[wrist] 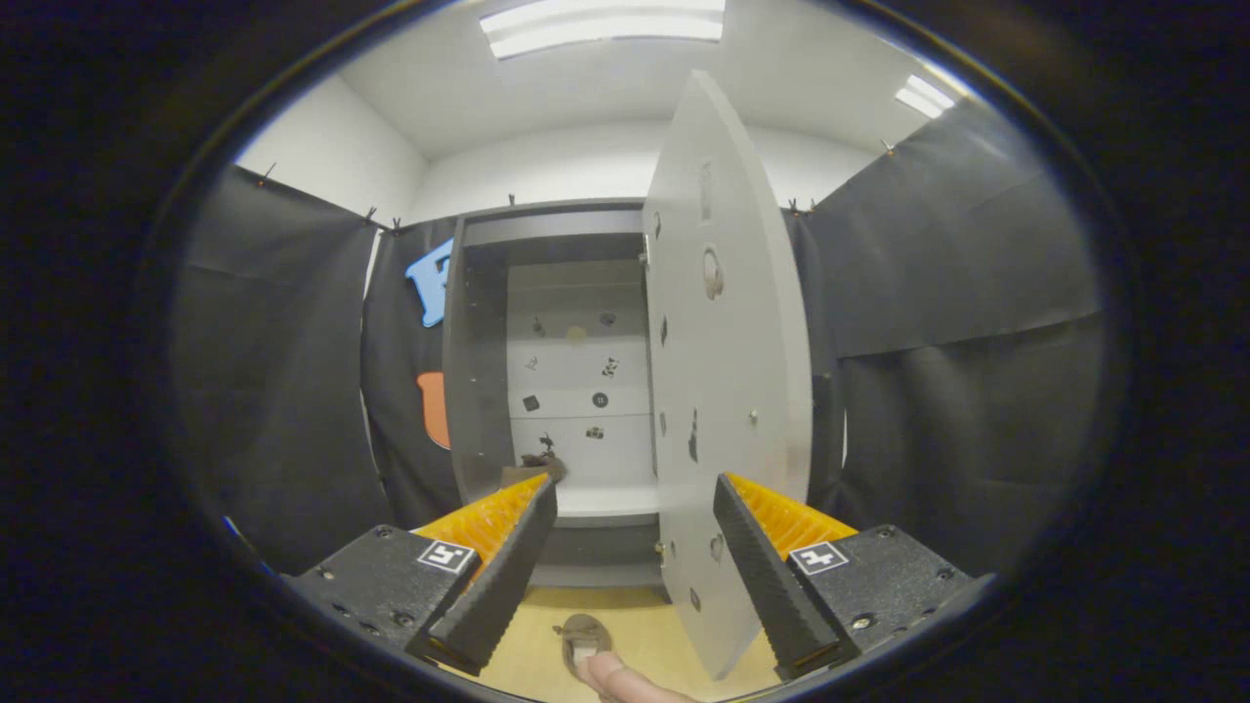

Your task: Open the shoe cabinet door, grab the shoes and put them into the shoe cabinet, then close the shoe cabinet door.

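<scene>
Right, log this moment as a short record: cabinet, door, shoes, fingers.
cabinet: grey shoe cabinet straight ahead, beyond the fingers, its inside showing
door: door swung open, its edge reaching toward the gripper, between the fingers
shoes: dark shoe on the lower shelf inside; a slipper on the wooden floor below the fingers
gripper: gripper fingers spread apart, holding nothing

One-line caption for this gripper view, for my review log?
Open tool faces the shoe cabinet, its door swung open ahead of the fingers; a shoe lies on the floor below.
</scene>
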A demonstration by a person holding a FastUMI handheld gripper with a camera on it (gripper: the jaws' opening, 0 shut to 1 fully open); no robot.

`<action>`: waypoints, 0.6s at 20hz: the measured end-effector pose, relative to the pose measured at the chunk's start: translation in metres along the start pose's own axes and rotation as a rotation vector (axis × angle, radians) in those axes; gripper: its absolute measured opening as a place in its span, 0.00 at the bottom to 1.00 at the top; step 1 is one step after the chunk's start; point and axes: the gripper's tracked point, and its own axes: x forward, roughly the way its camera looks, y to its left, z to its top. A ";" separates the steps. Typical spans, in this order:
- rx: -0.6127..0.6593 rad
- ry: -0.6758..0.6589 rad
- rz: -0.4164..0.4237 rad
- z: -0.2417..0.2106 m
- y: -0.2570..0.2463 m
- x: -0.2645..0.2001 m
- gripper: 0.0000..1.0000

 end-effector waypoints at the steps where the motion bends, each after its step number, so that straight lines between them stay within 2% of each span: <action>1: 0.006 0.008 0.006 -0.008 0.008 0.005 1.00; 4: 0.020 0.016 0.008 -0.028 0.028 0.018 1.00; 12: 0.015 -0.019 -0.084 -0.091 0.046 0.049 1.00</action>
